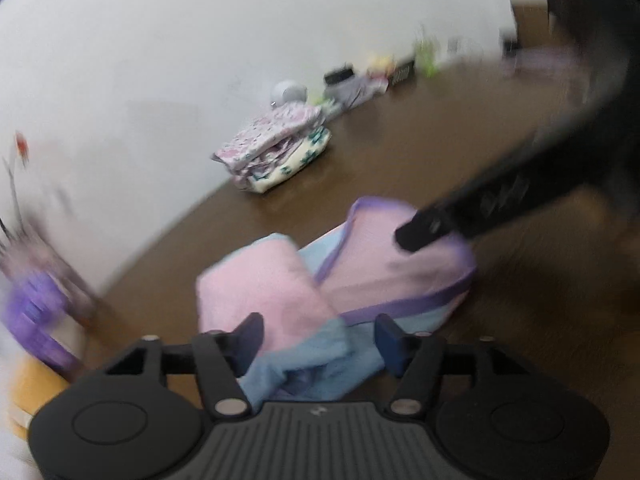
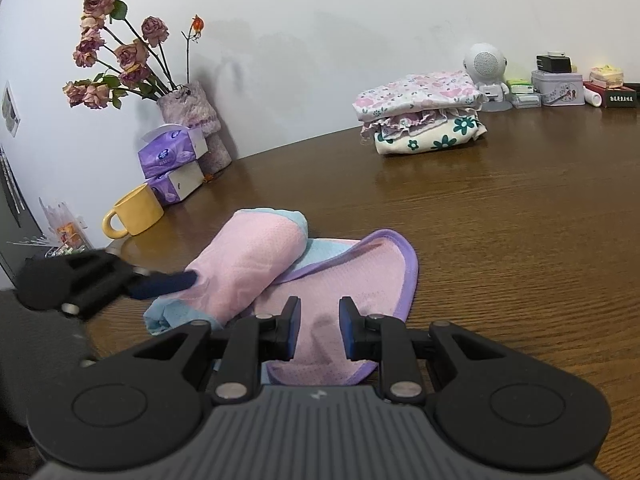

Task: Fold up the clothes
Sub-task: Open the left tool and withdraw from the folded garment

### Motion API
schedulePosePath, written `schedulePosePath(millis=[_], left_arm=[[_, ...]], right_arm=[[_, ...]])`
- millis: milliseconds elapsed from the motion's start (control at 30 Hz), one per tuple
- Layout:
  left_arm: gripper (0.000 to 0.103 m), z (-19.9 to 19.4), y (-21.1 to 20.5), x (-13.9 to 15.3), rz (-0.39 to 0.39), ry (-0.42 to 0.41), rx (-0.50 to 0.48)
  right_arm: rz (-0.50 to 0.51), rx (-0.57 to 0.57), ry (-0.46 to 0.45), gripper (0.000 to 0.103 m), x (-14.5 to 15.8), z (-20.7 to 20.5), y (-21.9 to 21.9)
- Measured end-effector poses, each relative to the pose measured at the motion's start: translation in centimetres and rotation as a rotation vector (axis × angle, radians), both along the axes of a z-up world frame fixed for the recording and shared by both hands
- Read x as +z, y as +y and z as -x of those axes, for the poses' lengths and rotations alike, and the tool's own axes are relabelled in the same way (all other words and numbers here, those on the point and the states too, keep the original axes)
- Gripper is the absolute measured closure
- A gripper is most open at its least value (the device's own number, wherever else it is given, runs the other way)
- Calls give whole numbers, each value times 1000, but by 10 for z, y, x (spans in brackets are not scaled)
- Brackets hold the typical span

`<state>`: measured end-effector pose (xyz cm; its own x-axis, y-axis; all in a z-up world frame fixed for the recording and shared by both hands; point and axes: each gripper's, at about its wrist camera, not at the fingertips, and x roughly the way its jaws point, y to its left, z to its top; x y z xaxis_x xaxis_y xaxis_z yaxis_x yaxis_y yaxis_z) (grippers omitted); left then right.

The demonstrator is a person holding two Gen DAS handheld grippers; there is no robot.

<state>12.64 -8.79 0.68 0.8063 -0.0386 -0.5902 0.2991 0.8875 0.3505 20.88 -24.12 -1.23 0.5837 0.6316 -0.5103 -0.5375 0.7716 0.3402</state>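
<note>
A small pink mesh garment with lilac binding and a pale blue lining (image 2: 320, 280) lay on the brown wood-grain table (image 2: 520, 248), one end rolled over into a soft pink tube with blue showing at both ends, the other end spread flat and rounded. The left gripper (image 1: 318, 338) stood with its blue-padded fingers spread apart, the rolled end and its blue edge lying between them without either pad pressing on it; that view was smeared by blur. The right gripper (image 2: 320, 328) hung low over the flat pink end, its fingers narrowly apart with the mesh visible in the gap beneath them; whether the pads touched the cloth could not be told. From the left wrist view its black finger reached in over the lilac-edged flap. Farther back near the white wall sat a stack of folded floral clothes (image 2: 420, 120), well apart from the pink piece. At the left stood a yellow ceramic mug (image 2: 136, 212), two purple tissue boxes (image 2: 174, 160) and a vase of dried roses (image 2: 120, 60).
</note>
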Motion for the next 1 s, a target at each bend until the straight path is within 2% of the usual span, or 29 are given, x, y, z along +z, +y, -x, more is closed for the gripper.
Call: schedulePosePath(millis=[67,167,200,267,300,333,400,467,533,600,700,733,800,833,867,967,1000], left_arm=[[34,8,24,15,167,26,-6],[34,13,62,30,355,14,56],[35,12,71,32,381,2,81],[48,6,86,31,380,-9,134],[65,2,90,29,376,-4,144],[74,-2,95,25,387,12,141],[79,-9,105,16,433,64,121],[83,-14,109,9,443,100,93],[83,-18,110,2,426,124,72],[81,-14,118,3,459,130,48],[50,-1,139,10,520,84,35],[44,5,144,12,527,62,35],[42,11,149,12,498,49,21],[42,12,150,10,476,58,6],[43,12,148,6,449,73,-6],[44,9,143,-2,377,93,-32],[48,7,141,-5,351,99,-41]], right_arm=[[5,-6,2,82,-1,-1,-1],[11,-12,2,82,-1,-2,0],[14,-11,0,82,0,-1,1],[23,5,-9,82,2,1,9],[27,13,-14,82,4,2,13],[31,21,-19,82,5,3,17],[40,39,-29,82,8,6,26],[47,72,-46,82,12,13,38],[58,98,-66,82,16,20,50],[87,118,-79,82,18,27,62],[118,115,-83,78,17,36,70],[127,109,-83,78,16,39,71],[132,105,-92,73,16,47,72],[135,104,-100,64,16,52,73],[161,103,-114,60,16,56,77],[234,99,-145,60,13,66,89],[256,96,-152,60,12,67,93]])
